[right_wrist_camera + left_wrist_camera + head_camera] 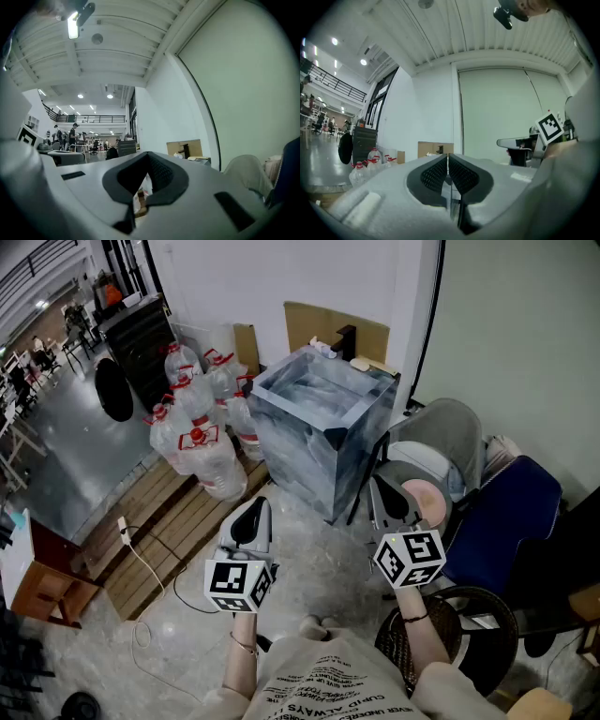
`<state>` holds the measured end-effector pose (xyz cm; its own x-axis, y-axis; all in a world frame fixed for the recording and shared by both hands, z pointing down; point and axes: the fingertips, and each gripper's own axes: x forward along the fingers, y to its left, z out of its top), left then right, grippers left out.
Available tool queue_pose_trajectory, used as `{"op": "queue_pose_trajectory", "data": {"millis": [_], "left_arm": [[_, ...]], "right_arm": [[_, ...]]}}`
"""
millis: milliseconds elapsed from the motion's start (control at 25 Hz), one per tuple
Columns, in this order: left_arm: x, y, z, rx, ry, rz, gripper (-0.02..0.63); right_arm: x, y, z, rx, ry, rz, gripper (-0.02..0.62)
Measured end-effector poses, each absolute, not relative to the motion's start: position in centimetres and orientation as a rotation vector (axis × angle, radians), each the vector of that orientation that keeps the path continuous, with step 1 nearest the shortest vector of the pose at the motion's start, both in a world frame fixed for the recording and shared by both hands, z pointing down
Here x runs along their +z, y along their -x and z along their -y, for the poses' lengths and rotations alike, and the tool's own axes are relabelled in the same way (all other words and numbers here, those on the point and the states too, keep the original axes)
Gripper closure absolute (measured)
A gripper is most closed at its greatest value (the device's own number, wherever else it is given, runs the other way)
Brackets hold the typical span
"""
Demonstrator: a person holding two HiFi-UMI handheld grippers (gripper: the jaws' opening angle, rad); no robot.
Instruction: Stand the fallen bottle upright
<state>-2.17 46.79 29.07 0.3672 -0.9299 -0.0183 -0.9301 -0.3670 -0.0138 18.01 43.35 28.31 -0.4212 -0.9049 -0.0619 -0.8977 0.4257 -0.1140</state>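
Note:
Several big clear water bottles [199,427] with red caps crowd together on wooden planks at the left. The nearest one [214,465] looks tipped over toward me. In the left gripper view the same bottles [365,168] show small at the far left. My left gripper [253,510] is held level over the floor, short of the bottles, and its jaws [448,161] are shut with nothing between them. To the right, my right gripper [388,495] points level at a blue-grey box; it [146,174] is shut and holds nothing.
A marbled blue-grey open box [319,427] stands straight ahead, with cardboard [333,329] behind it. A grey chair [441,442] and a blue seat [511,517] fill the right. A white cable [131,545] lies across the wooden planks [164,526]. A dark round basket [459,634] sits by my right arm.

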Motion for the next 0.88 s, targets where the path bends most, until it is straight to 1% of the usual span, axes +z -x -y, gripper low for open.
{"op": "queue_pose_trajectory", "data": {"millis": [560, 600, 640, 800, 880], "left_arm": [[29.3, 1.6, -46.3, 0.015, 2.572, -1.781, 0.578], [29.4, 1.4, -46.4, 0.016, 2.572, -1.783, 0.578], [29.4, 1.2, -46.4, 0.019, 2.573, -1.783, 0.578], [29.5, 0.8, -46.6, 0.020, 2.575, -1.788, 0.578], [29.5, 0.6, -46.8, 0.019, 2.574, -1.793, 0.578]], "right_arm": [[29.4, -19.4, -42.2, -0.137, 1.605, -2.517, 0.584], [29.6, -19.5, -42.2, -0.156, 1.594, -2.521, 0.563], [29.8, -19.5, -42.1, -0.181, 1.578, -2.522, 0.518], [30.3, -19.8, -41.9, -0.211, 1.554, -2.513, 0.380], [30.3, -19.9, -41.8, -0.183, 1.560, -2.524, 0.331]]}}
